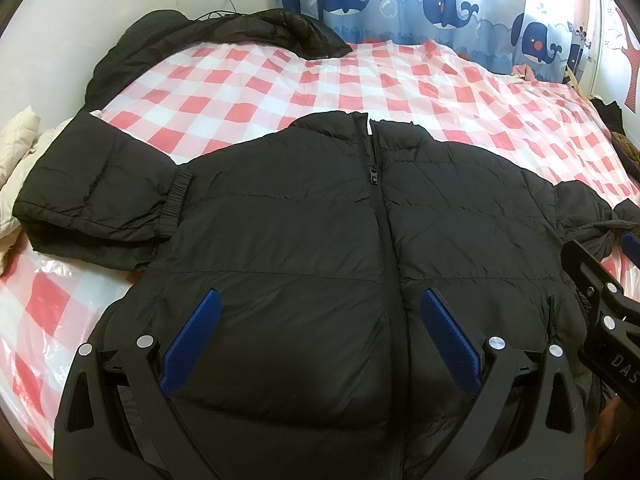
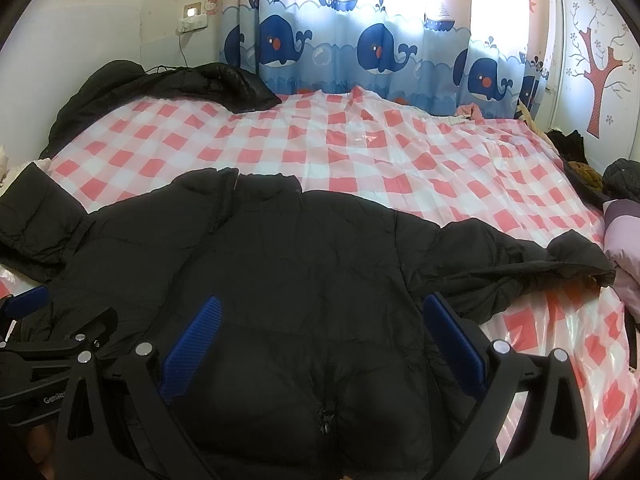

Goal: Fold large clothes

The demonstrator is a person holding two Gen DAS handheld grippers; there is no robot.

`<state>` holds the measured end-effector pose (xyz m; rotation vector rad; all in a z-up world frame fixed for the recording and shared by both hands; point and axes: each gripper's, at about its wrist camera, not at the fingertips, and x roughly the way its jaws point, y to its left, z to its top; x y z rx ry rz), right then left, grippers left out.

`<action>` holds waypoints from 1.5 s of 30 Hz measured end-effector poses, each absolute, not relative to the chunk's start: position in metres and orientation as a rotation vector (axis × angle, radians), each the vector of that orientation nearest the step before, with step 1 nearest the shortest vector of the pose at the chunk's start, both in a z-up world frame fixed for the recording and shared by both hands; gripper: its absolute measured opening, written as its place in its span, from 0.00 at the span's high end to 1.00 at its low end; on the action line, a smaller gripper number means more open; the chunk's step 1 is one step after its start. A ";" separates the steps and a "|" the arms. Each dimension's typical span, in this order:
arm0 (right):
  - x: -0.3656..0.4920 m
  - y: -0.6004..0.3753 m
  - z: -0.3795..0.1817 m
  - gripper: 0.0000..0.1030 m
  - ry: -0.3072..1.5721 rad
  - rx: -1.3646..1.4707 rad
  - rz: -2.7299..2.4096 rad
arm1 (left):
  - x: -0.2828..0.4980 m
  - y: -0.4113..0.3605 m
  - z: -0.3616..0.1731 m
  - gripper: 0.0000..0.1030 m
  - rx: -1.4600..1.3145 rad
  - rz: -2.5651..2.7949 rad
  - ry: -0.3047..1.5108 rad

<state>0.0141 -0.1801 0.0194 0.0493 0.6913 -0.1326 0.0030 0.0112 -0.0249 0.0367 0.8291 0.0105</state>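
So the big black quilted puffer jacket (image 1: 304, 216) is lying front-up and zipped on the bed with the pink-and-white checked plastic cover (image 1: 248, 80), collar toward the far side, both sleeves spread out left and right. The left claw (image 1: 320, 340) hangs over the near hem, blue pads wide apart, pinching nothing. The right claw (image 2: 320, 344) is the same deal, spread open above the near right part of the jacket. A 2nd shiny black padded coat (image 1: 208, 36) is heaped at the far left corner, by the whale-print blue curtain (image 1: 420, 4).
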 end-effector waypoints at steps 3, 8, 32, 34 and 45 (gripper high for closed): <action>0.013 -0.180 0.018 0.05 0.689 0.050 -0.131 | 0.004 0.011 -0.026 0.07 0.038 0.011 0.828; 0.020 -0.176 0.013 0.05 0.694 0.051 -0.133 | 0.004 0.011 -0.025 0.07 0.037 0.012 0.829; 0.031 -0.183 0.008 0.05 0.714 0.085 -0.122 | 0.001 0.008 -0.033 0.07 0.030 0.015 0.849; 0.031 -0.182 0.007 0.05 0.723 0.085 -0.110 | 0.004 0.008 -0.032 0.07 0.033 0.014 0.847; 0.026 -0.196 0.029 0.05 0.689 0.087 -0.107 | 0.018 -0.002 -0.031 0.07 0.031 0.000 0.858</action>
